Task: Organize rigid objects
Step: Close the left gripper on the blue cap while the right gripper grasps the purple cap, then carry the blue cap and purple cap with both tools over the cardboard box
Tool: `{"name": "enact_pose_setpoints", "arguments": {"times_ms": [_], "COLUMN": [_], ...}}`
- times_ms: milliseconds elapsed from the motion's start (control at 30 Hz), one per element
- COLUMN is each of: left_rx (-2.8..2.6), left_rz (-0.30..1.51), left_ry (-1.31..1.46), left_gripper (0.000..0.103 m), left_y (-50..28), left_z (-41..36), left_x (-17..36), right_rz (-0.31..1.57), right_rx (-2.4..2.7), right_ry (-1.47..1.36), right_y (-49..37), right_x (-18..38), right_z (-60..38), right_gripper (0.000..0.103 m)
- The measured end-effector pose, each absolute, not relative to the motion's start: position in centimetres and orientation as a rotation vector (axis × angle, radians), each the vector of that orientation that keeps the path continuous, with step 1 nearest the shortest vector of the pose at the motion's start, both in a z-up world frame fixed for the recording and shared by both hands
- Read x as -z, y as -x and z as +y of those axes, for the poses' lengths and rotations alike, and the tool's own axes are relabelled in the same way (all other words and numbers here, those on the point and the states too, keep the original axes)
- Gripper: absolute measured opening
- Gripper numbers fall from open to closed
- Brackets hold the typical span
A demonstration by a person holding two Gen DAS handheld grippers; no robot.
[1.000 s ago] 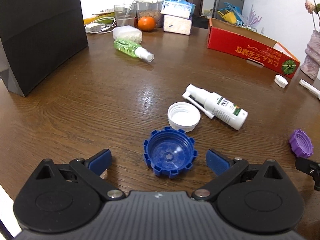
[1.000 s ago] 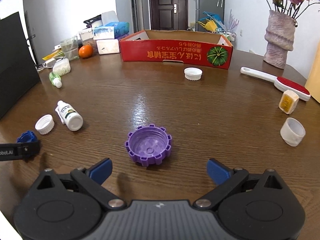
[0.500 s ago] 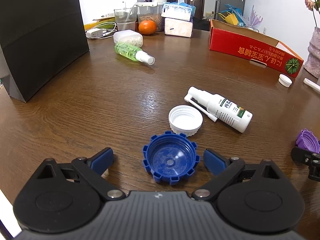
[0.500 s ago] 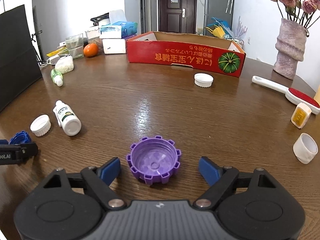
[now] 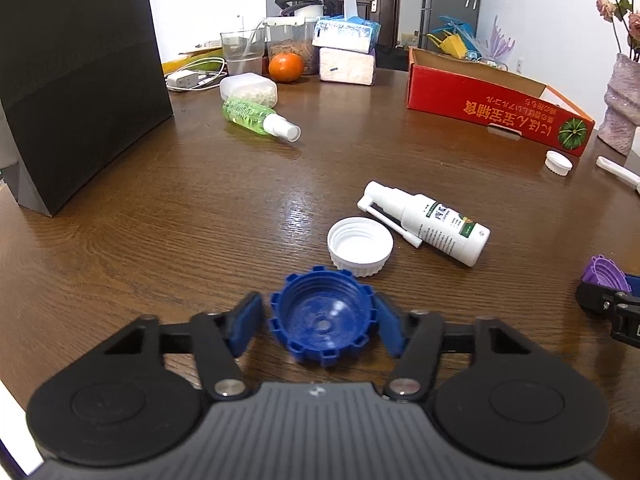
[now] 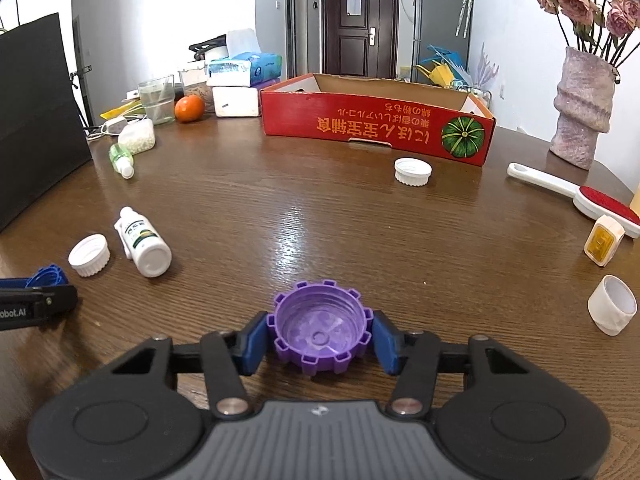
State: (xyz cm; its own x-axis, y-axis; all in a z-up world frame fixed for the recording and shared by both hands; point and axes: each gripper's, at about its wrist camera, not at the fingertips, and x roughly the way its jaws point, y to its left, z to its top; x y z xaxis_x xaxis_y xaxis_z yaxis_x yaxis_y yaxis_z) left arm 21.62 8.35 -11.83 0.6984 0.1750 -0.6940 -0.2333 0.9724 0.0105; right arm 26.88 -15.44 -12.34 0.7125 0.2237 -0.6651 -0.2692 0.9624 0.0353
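Blue cap [image 5: 323, 318], open side up on the wooden table [image 5: 200, 208], sits between the pads of your left gripper [image 5: 320, 326]; the jaws have just been closing and now clamp its toothed rim. Just beyond it lie a white cap [image 5: 360, 246] and a white spray bottle [image 5: 430, 222] on its side. To the right, your right gripper [image 6: 320, 338], its jaws likewise just closed in, clamps a purple cap [image 6: 320, 326], also open side up. Farther back stands a red cardboard box [image 6: 376, 128].
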Motion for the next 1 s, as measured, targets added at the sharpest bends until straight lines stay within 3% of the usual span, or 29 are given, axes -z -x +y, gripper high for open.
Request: {"name": "enact_pose_setpoints", "arguments": {"times_ms": [1000], "left_rx": [-0.155], "left_rz": [0.711], "left_ry": [0.055], "left_gripper": [0.055], "left_y": [-21.9], "left_z": [6.8], "left_x": [9.0], "right_rz": [0.660], "right_rx": [-0.233], "right_ry": [0.032], "right_y": [-25.9], "right_x": [10.1], "right_z": [-16.9], "right_gripper": [0.053]}}
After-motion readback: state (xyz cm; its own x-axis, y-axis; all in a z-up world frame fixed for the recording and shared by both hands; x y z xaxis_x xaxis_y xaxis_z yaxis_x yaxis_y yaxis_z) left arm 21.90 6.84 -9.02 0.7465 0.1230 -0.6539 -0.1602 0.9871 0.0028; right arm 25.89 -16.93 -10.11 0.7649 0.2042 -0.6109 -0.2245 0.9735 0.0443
